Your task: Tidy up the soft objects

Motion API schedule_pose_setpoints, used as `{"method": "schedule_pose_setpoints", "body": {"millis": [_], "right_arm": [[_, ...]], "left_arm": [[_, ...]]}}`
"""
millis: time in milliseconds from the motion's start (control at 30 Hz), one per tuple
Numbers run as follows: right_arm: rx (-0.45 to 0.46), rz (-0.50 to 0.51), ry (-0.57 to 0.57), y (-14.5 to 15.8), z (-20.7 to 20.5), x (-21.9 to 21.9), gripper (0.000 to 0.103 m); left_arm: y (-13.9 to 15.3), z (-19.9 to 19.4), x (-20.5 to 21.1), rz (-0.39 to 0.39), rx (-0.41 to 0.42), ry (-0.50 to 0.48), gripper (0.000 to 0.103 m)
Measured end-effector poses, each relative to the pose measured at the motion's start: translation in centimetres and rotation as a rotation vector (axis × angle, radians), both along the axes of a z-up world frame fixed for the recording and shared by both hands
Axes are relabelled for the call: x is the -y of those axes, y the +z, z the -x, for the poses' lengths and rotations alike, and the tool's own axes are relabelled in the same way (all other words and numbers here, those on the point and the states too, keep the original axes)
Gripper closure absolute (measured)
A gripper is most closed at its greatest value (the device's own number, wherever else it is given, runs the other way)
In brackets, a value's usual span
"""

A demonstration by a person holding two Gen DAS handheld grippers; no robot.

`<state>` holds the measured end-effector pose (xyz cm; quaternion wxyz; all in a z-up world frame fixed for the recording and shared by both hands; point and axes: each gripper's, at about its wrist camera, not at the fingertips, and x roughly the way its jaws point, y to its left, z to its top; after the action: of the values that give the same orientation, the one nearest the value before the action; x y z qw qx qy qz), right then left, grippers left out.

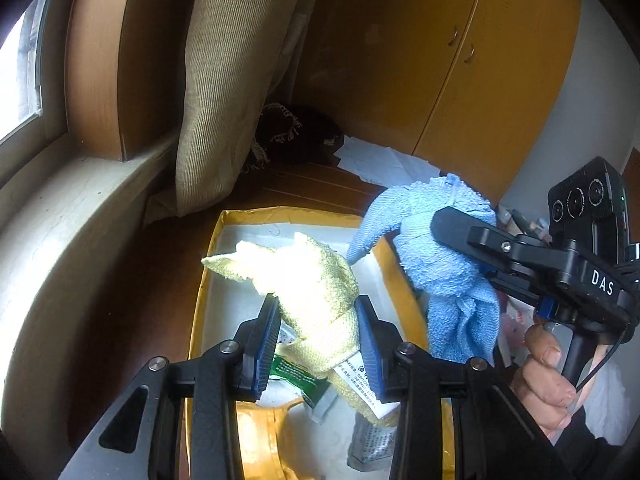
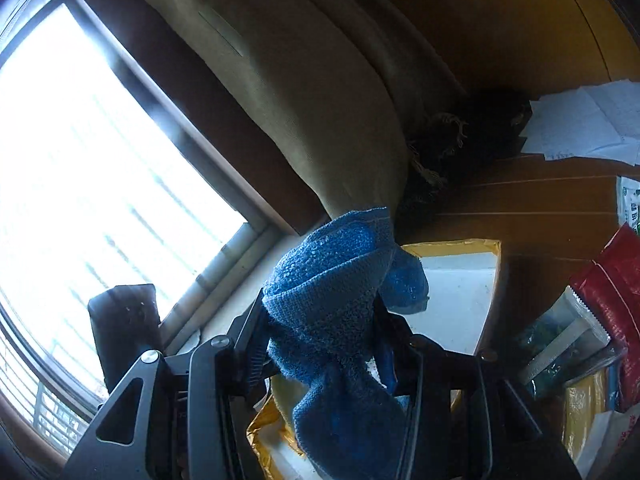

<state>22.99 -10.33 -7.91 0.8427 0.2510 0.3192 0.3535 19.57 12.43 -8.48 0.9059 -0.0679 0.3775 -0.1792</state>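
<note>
My left gripper (image 1: 318, 316) is shut on a pale yellow towel (image 1: 308, 280) and holds it above an open yellow-rimmed box (image 1: 208, 248) with a white inside. My right gripper (image 2: 320, 320) is shut on a blue towel (image 2: 336, 300) and holds it up in the air. In the left wrist view the blue towel (image 1: 436, 256) hangs from the right gripper (image 1: 460, 240) just right of the yellow towel, over the box's right rim. The box also shows in the right wrist view (image 2: 494, 264).
A beige cushion (image 1: 228, 80) leans against the wall by the window sill (image 1: 60, 216). A dark fringed cloth (image 1: 292, 132) and white papers (image 1: 384, 160) lie on the brown table behind the box. Packets (image 1: 304, 376) lie in the box. Red and green packages (image 2: 600, 300) sit at right.
</note>
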Motion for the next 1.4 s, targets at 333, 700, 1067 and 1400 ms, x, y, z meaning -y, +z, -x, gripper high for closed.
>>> {"method": "schedule_pose_setpoints", "body": {"millis": [333, 700, 1067, 1400], "right_arm": [[-0.096, 0.187, -0.084, -4.2, -3.3, -1.9, 0.055], [-0.214, 0.152, -0.021, -4.8, -2.8, -1.7, 0.028], [-0.146, 0.306, -0.030, -1.3, 2.6, 0.5, 0.026], [0.005, 0.175, -0.195, 0.6, 9.8, 10.2, 0.026]], "left_arm": [[-2.7, -3.2, 1.7, -0.124, -0.041, -0.009, 0.063], [-3.7, -3.4, 2.0, -0.154, -0.117, 0.100, 0.023], [-0.1, 2.8, 2.0, -0.072, -0.054, 0.233, 0.020], [2.5, 7.3, 10.7, 0.021, 0.041, 0.085, 0.015]]}}
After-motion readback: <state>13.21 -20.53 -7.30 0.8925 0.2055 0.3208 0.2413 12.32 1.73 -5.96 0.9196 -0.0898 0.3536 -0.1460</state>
